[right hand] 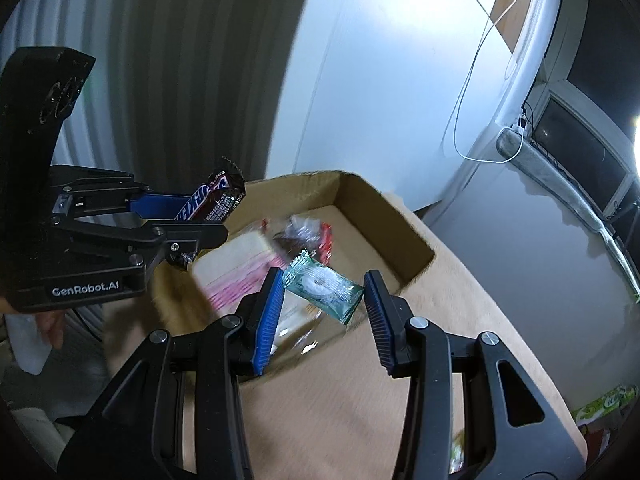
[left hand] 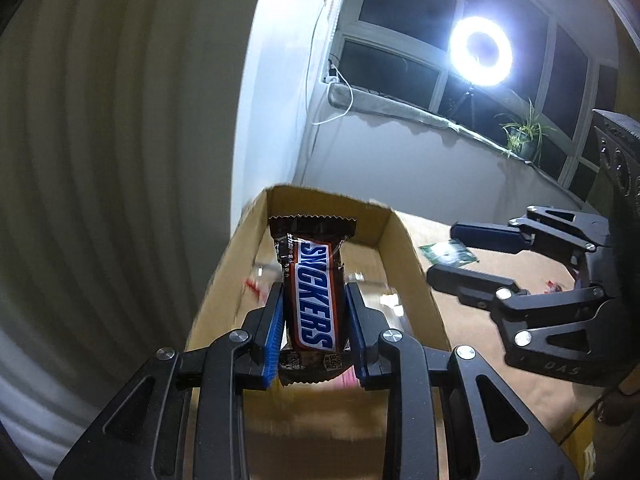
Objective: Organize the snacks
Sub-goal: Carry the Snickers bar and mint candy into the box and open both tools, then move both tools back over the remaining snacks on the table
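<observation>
My left gripper [left hand: 314, 300] is shut on a brown Snickers bar [left hand: 314, 292] and holds it upright above the open cardboard box [left hand: 404, 240]. It also shows in the right wrist view [right hand: 196, 216], over the box's left side, with the bar [right hand: 212, 200]. My right gripper [right hand: 324, 296] is open above the box's near rim [right hand: 416, 276]. A green-clear wrapped candy [right hand: 324, 288] is between its fingers, apparently falling free, not gripped. The right gripper shows at the right in the left wrist view [left hand: 444, 254] with the candy [left hand: 450, 252].
In the box lie a pink-white packet [right hand: 236, 268] and a red-clear wrapper [right hand: 308, 232]. The box stands on a tan table [right hand: 360, 400]. A green packet [right hand: 604, 400] lies beyond the table's right edge. A wall, window, ring light [left hand: 480, 50] and plant [left hand: 520, 136] are behind.
</observation>
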`<act>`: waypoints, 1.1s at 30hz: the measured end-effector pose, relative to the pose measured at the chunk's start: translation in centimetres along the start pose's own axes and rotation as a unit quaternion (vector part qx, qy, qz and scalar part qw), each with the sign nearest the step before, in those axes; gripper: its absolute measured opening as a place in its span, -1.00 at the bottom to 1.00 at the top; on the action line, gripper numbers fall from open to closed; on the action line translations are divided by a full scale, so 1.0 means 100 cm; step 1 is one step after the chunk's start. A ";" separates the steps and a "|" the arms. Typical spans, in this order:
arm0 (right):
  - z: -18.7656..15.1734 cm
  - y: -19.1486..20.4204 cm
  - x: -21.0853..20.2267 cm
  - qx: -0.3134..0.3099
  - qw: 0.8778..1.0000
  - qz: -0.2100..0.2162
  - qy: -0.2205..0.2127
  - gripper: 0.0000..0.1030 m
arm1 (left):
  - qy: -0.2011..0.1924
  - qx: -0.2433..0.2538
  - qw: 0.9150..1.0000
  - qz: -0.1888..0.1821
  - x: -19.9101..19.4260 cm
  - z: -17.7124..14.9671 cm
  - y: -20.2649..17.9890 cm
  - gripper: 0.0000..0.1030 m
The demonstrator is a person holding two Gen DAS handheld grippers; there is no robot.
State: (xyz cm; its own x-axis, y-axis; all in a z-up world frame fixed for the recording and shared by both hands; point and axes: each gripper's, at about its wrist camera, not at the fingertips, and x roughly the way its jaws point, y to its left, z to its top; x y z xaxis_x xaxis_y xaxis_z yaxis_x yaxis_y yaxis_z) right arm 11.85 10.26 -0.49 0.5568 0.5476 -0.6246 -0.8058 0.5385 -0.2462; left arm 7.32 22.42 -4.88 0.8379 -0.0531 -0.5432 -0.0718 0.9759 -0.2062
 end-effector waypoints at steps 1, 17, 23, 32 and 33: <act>0.004 -0.005 0.007 0.002 1.000 0.000 -0.002 -0.16 | -0.002 0.003 1.000 -0.002 0.005 0.006 -0.001 -0.48; 0.014 -0.057 0.052 0.052 0.998 -0.031 -0.026 0.29 | 0.005 0.015 0.998 0.066 0.014 0.009 0.011 0.52; 0.003 -0.056 0.023 0.078 0.994 -0.058 -0.041 0.51 | -0.014 0.027 0.996 0.085 -0.015 0.011 0.005 0.52; -0.009 -0.044 -0.026 0.115 0.989 -0.061 -0.067 0.83 | -0.057 0.045 0.992 0.100 -0.066 0.015 -0.012 0.54; -0.010 -0.042 -0.030 0.116 0.989 -0.063 -0.067 0.83 | -0.061 0.047 0.992 0.102 -0.071 0.015 -0.014 0.54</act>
State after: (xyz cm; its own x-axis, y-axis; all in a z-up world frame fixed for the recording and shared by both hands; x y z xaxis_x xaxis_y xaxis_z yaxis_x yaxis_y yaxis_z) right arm 13.33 5.70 1.69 0.6849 0.5380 -0.4914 -0.6683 0.7326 -0.1293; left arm 2.32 21.78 0.49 0.8704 0.1681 -0.4629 -0.2012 0.9793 -0.0227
